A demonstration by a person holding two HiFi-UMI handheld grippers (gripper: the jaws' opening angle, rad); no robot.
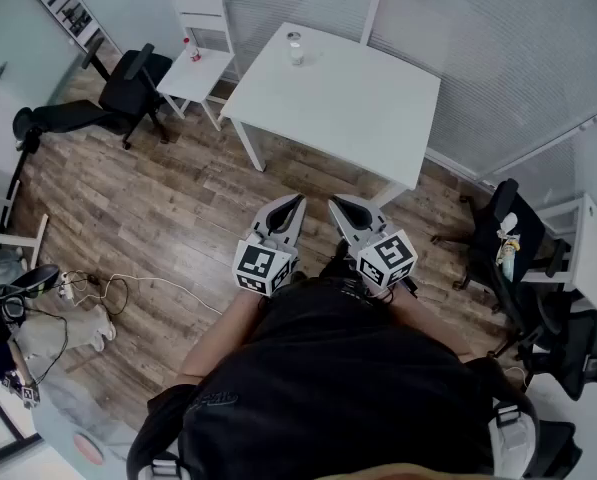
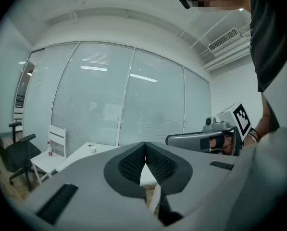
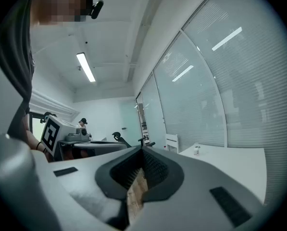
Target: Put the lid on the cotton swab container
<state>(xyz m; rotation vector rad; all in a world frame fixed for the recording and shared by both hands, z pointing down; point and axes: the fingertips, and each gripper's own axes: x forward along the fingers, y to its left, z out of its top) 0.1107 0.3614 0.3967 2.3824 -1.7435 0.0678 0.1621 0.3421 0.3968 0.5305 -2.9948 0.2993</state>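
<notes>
Wood-plank flooring (image 1: 178, 198) spreads under a white square table (image 1: 348, 98), with frosted glass wall panels (image 1: 498, 38) behind it. The person stands back from the table and holds both grippers close to the body, side by side and near each other, pointing roughly level towards it.

The left gripper (image 1: 298, 201) has its two jaws pressed together with nothing between the ribbed black pads. The right gripper (image 1: 335, 204) is likewise closed on nothing, its tips meeting in a point.

The small clear cotton swab container (image 1: 295, 48) stands upright on the table's far edge, well ahead of both grippers and touched by neither. It sits ahead and to the left of the left gripper's closed tips, and ahead and to the right of the right gripper's.

Further left of the left gripper, a white wooden chair (image 1: 200, 53) carries a small red-capped bottle (image 1: 191, 51), and a black office chair (image 1: 128, 88) stands just beyond it.
</notes>
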